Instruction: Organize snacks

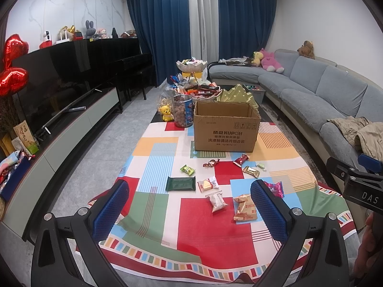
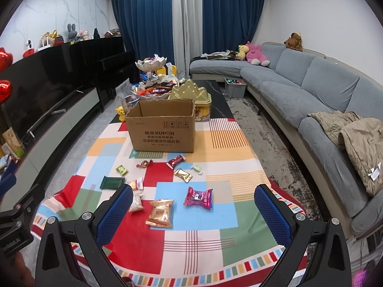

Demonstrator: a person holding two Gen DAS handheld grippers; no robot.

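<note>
Snacks lie scattered across the patterned cloth (image 1: 203, 227) in the middle of your left wrist view: a dark green bar (image 1: 180, 183), a white packet (image 1: 216, 201), an orange packet (image 1: 244, 208) and a red-wrapped piece (image 1: 241, 159) among them. Above them, at frame centre, stands an open cardboard box (image 1: 226, 129), with nothing between it and the wrappers. Behind the box you see a jar (image 1: 182, 110), a yellow bear (image 1: 166, 113) and a heaped tray of sweets (image 1: 201, 91). Your left gripper (image 1: 189, 209) fills the lower frame, its blue pads spread wide and holding nothing. The right pad partly hides a pink packet (image 1: 276, 189). At the right edge the other tool's black body juts in.

From your right wrist view, the same box (image 2: 164, 129) sits upper centre, a gold tin (image 2: 194, 95) just behind it. The pink packet (image 2: 198, 197) and orange packet (image 2: 160, 212) lie in the open between the pads of your right gripper (image 2: 193, 211), which is also wide apart and empty. Its left pad covers part of the white packet (image 2: 137, 203). A grey sofa (image 2: 311, 91) curves along the right side, a tan jacket (image 2: 359, 143) on it.
</note>
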